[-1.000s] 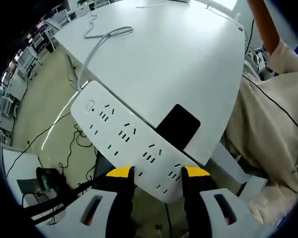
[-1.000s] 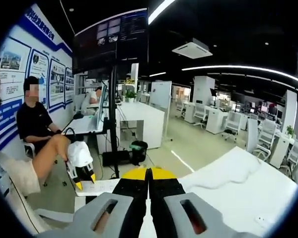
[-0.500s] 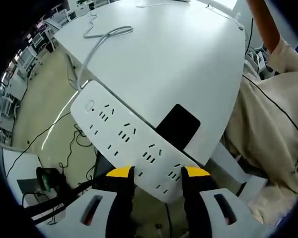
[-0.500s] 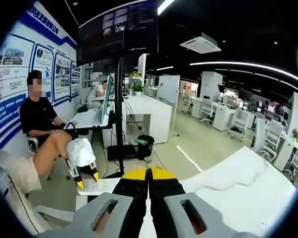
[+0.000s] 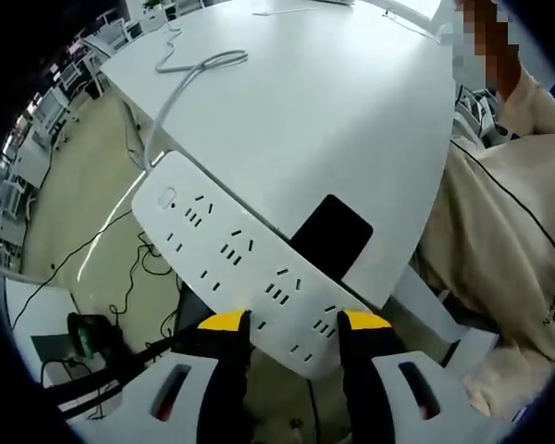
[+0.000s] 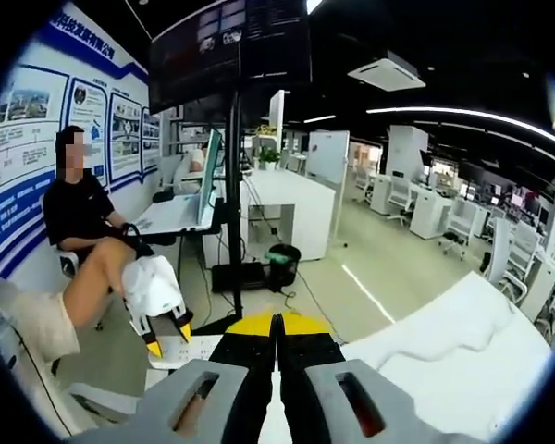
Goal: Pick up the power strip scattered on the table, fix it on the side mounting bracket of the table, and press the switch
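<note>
A long white power strip (image 5: 231, 254) runs from lower right to upper left in the left gripper view, lying past the edge of the white table (image 5: 333, 102). My left gripper (image 5: 296, 321) is shut on its near end, one yellow-tipped jaw on each side. The strip's white cable (image 5: 180, 88) curls away across the tabletop. A black mounting bracket (image 5: 333, 236) sits at the table's edge, right behind the strip. In the right gripper view my right gripper (image 6: 277, 319) is shut on nothing, raised and facing the room. The left gripper (image 6: 157, 301) appears at its lower left.
A person's beige shirt (image 5: 518, 240) is close to the right of the strip. Black cables (image 5: 120, 277) trail on the floor below the table edge. Out in the room are a screen on a black stand (image 6: 233, 185), a seated person (image 6: 79, 231) and a dark bin (image 6: 279, 264).
The right gripper view has shifted a little as that hand moved, with its jaws still shut. The left gripper and the power strip have not moved.
</note>
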